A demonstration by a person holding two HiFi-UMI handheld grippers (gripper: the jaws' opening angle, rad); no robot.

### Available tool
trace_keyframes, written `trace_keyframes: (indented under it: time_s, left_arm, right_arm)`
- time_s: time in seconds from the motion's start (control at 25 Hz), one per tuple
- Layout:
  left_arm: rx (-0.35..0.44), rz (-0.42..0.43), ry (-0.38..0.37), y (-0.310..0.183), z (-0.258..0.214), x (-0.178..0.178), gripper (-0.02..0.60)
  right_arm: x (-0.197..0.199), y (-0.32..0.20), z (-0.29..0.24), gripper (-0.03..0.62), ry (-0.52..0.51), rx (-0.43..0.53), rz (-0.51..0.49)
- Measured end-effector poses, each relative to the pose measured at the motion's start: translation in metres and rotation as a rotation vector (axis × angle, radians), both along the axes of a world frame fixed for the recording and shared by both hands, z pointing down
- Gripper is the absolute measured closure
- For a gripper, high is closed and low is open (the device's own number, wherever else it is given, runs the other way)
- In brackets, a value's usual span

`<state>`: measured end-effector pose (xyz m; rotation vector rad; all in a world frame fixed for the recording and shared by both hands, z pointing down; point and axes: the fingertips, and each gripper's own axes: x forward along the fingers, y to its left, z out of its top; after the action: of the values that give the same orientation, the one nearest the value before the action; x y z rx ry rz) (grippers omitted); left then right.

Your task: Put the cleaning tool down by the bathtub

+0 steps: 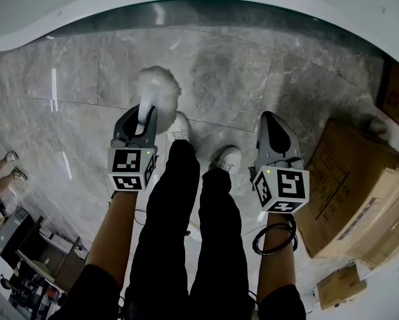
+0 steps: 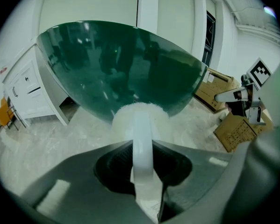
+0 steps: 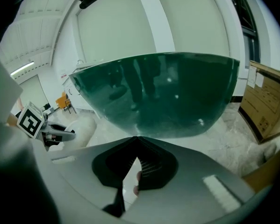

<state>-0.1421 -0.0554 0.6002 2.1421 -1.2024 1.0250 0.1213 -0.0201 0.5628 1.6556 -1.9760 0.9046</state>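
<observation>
The cleaning tool has a white handle [image 2: 142, 146] and a fluffy white head [image 1: 158, 91]. My left gripper [image 1: 144, 117] is shut on the handle, and the head sticks out past its tips, above the grey marble floor. The head [image 2: 139, 116] sits just in front of the dark green bathtub [image 2: 116, 64], whose white rim [image 1: 186, 5] curves across the top of the head view. My right gripper [image 1: 274, 120] is shut with nothing in it; in its own view the jaws [image 3: 137, 139] meet in front of the tub [image 3: 168, 92].
Cardboard boxes [image 1: 359, 199] stand on the floor close to my right gripper. A white cabinet [image 2: 30, 92] stands left of the tub. My own white shoes [image 1: 179, 129] are between the grippers. Another person's feet [image 1: 6, 162] show at the far left.
</observation>
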Motion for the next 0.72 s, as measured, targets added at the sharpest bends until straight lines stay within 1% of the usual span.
trace_keyframes:
  time_s: [0.32, 0.48, 0.72]
  left_arm:
    - [0.001, 0.005, -0.009, -0.005, 0.038, 0.002, 0.497]
    - [0.038, 0.003, -0.013, -0.013, 0.057, -0.002, 0.497]
    - [0.037, 0.01, -0.017, -0.018, 0.092, -0.004, 0.497]
  right_arm:
    - [0.005, -0.002, 0.04, 0.571, 0.001, -0.009, -0.007]
    - [0.004, -0.003, 0.062, 0.571, 0.0, -0.014, -0.012]
    - [-0.003, -0.005, 0.096, 0.571, -0.002, -0.023, -0.029]
